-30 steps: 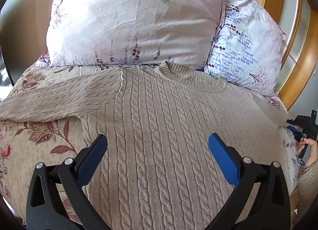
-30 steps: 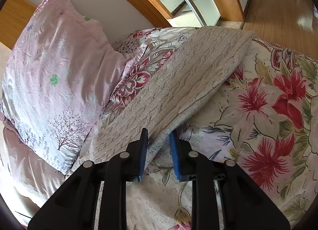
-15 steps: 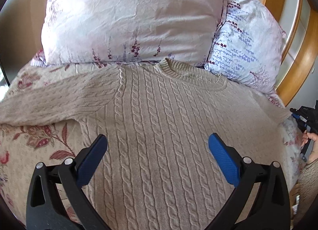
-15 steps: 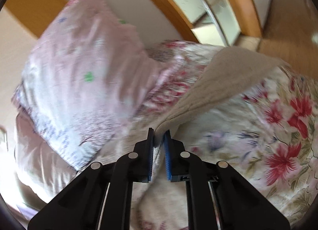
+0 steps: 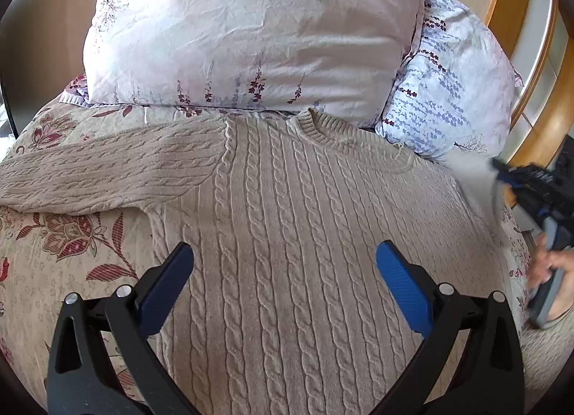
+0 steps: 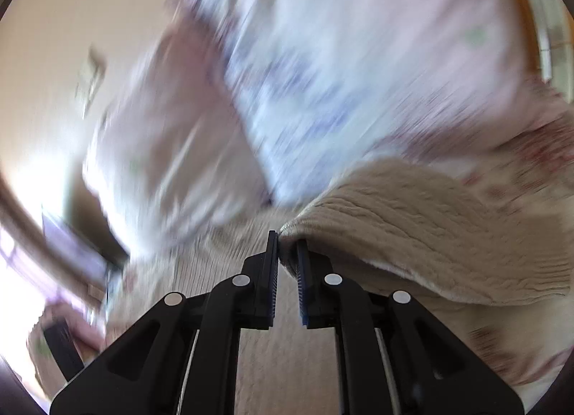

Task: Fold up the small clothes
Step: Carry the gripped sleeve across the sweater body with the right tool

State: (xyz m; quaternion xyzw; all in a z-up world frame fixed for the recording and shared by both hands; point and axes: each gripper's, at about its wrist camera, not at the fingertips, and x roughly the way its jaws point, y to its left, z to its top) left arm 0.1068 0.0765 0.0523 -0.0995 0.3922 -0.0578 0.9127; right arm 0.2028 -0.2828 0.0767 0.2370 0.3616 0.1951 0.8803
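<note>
Since a second ago the right gripper [image 6: 287,264] has swung the sweater's sleeve [image 6: 430,235] up off the floral bedspread [image 5: 53,253] and toward the pillows; its view is now streaked with motion blur, where earlier it was sharp. Its jaws are nearly together, pinching a fold of the sleeve's edge at lower centre of the right wrist frame. The left gripper [image 5: 283,268] has barely shifted: jaws wide apart, holding nothing, hovering over the lower body of the beige cable-knit sweater [image 5: 305,235]. The sweater lies flat, front up, on the bed, collar toward the pillows, the other sleeve stretched out to the left edge of the left wrist frame. Pale pink floral pillow [image 5: 251,38] fills the upper centre; a white pillow with lavender print [image 5: 448,85] leans at upper right. Curved wooden bed frame [image 5: 545,135] at the right edge, plain beige wall behind. The right gripper's body and the hand [image 5: 549,264] holding it show blurred at the far right of the left wrist frame. No readable writing or labels anywhere.
</note>
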